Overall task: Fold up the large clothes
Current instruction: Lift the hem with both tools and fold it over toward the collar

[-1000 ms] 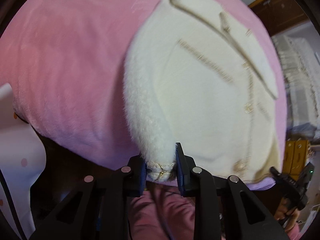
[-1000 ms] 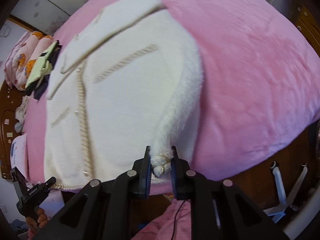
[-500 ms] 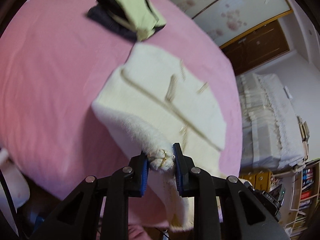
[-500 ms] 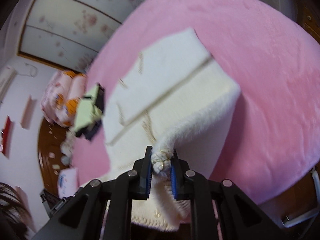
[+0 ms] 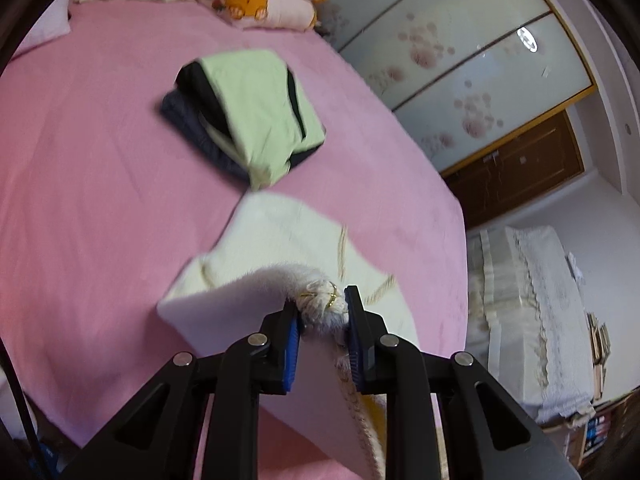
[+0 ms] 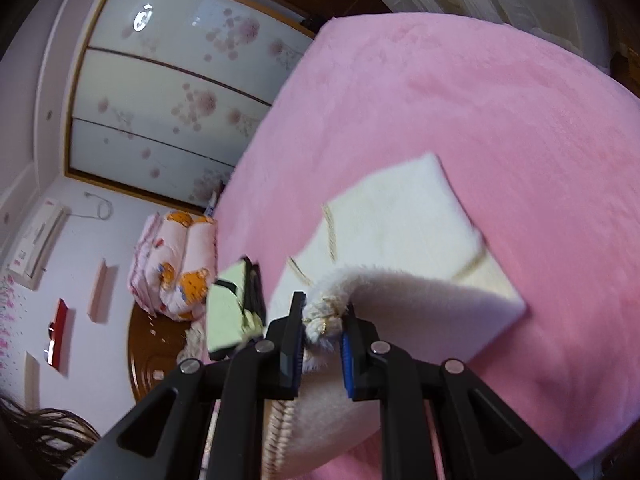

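Both pairs of tongs, left tongs (image 5: 322, 309) and right tongs (image 6: 323, 313), are closed on the braided, gold-trimmed hem corners of a cream fleece jacket (image 5: 280, 240), holding that edge raised above the rest of the garment, which lies on the pink bed (image 5: 80, 200) short of a folded green and dark pile (image 5: 248, 124). The thick, fluffy cloth looks soft, light and limp, likely to sag between the two holds. The firm trimmed corners seem the surest grip, since the plush pile could slip from the pads.
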A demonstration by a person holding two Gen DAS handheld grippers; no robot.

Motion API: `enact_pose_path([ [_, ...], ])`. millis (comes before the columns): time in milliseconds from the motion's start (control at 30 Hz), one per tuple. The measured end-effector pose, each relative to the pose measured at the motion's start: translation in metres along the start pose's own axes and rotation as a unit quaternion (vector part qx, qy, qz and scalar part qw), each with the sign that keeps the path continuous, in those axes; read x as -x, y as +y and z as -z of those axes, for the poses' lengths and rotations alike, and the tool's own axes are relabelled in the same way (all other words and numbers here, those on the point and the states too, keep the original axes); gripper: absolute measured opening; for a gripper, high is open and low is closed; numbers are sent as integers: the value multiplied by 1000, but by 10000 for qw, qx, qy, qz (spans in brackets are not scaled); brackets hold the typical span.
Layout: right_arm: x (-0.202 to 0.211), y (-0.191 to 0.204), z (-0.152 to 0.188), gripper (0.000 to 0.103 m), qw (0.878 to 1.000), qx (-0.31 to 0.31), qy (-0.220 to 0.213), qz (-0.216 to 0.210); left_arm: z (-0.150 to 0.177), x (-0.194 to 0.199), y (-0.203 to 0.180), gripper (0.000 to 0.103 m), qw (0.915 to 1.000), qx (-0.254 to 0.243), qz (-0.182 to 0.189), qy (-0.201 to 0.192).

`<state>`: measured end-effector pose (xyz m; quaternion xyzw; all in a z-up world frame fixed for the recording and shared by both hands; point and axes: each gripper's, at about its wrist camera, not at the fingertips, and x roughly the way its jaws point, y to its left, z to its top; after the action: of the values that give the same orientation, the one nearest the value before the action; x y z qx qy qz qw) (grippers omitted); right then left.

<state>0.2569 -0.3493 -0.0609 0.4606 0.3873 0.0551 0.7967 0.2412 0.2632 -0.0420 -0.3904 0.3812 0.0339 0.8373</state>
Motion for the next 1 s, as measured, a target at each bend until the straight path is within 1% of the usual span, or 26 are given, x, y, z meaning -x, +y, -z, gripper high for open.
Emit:
enact_pose_path([
  [200,-24,13,-49,14,9992,163,-314,-186,-39,-23,-20,18,9992,-72,-5,-383],
  [333,-45,16,-77,14,9985,211,-453,-233,-62,-56,-34,18,9985,-142,33,-521],
  [400,-59,17,-87,14,9980,231,-515,-269,-73,-80,-41,17,9985,-210,-10,-497],
  [500,-92,21,-99,14,9979,315,-536,-196,-85,-113,-48,17,9988,-263,-113,-403],
  [533,-102,21,-102,14,9978,334,-531,-194,-89,-126,-49,17,9986,-315,-209,-362],
  [567,-109,22,-105,14,9977,362,-540,-181,-93,-139,-51,17,9978,-395,-396,-346],
  [633,-131,22,-111,14,9976,436,-543,-39,-99,-160,-50,17,9968,-452,-585,-297],
  [767,-162,12,-125,14,9982,288,-516,129,-110,-201,-42,17,9966,-389,-713,-137],
  [1000,-209,-10,-145,14,9969,116,-547,560,-125,-264,-37,17,9927,-567,-1060,120],
])
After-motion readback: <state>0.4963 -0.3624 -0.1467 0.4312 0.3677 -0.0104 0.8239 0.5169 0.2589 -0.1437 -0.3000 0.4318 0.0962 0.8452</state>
